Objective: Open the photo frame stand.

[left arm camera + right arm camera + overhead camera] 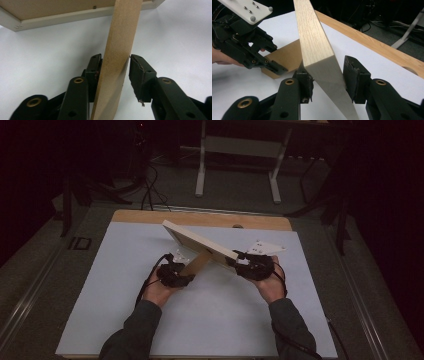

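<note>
Dim room (table lit), mild blur

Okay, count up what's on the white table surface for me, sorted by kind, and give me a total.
Picture frame, tilted up off the table: 1
Brown fold-out stand strip on the frame's back: 1
Hand-held grippers, left hand-held gripper and right hand-held gripper: 2
Total: 4

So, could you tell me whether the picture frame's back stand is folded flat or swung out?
Swung out: the brown stand angles away from the frame back, passing between the left gripper jaws.
</note>
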Available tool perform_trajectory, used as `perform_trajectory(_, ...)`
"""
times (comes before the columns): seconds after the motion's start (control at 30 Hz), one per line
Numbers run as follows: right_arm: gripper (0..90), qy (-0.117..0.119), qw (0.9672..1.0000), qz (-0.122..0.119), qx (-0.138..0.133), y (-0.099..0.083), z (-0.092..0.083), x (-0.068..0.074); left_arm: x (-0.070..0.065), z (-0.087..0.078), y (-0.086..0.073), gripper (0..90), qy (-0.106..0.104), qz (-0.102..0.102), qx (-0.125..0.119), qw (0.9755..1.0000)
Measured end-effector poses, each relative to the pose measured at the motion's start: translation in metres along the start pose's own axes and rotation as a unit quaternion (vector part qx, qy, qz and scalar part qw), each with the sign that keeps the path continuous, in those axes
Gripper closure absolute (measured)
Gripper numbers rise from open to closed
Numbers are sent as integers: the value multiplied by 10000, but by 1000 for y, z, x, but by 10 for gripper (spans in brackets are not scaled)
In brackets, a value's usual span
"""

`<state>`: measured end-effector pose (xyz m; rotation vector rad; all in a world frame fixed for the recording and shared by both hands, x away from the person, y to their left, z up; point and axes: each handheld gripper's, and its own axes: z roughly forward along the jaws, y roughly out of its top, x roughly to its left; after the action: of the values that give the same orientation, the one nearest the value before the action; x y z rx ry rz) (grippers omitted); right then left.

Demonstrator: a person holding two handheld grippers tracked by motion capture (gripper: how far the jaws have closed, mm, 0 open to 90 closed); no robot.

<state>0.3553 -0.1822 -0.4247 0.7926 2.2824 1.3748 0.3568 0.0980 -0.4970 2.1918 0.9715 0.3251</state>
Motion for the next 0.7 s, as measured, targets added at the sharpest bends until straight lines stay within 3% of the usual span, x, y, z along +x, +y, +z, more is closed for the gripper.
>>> perform_trajectory(0.3, 563, -22, 10000, 15, 82, -2, 4, 1, 2, -5, -4, 542, -155, -183, -214, 9995)
perform_trajectory(0.7, 532, -14, 9999, 57, 126, -5, 6, 0, 1, -12, -5, 508, -147, -183, -333, 9992)
